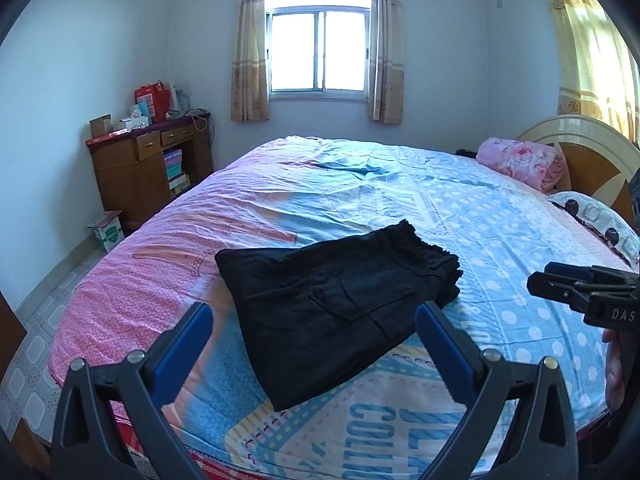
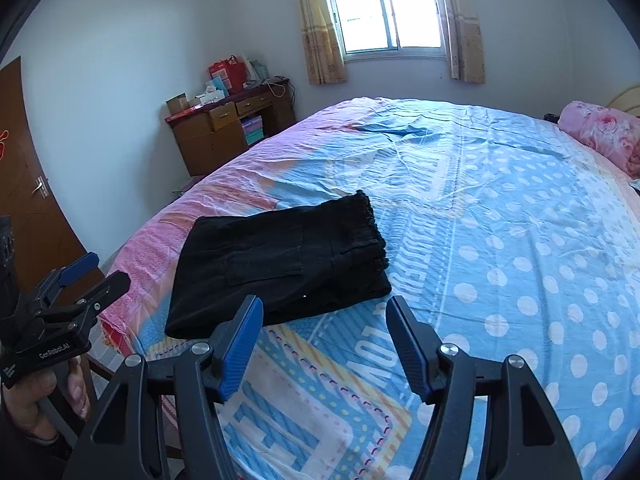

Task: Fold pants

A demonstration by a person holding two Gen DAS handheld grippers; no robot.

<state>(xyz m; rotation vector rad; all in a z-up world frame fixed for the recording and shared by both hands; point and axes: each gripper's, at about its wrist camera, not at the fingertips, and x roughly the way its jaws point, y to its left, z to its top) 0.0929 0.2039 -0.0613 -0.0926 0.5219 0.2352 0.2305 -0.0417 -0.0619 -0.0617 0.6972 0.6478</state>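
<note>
Pants (image 1: pixel 336 312) lie folded into a black bundle on the bed (image 1: pixel 500 240), near its foot edge, frayed hems turned toward the window (image 1: pixel 318 50) and a pocket facing up. My left gripper (image 1: pixel 314 334) hangs above them, jaws spread wide, nothing between the blue pads. My right gripper (image 2: pixel 324 336) sits just beside the bundle's near edge, also spread and empty. A pink pillow (image 1: pixel 520 162) rests by the headboard.

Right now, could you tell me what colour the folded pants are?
Plain black pants, clearest in the left wrist view.
</note>
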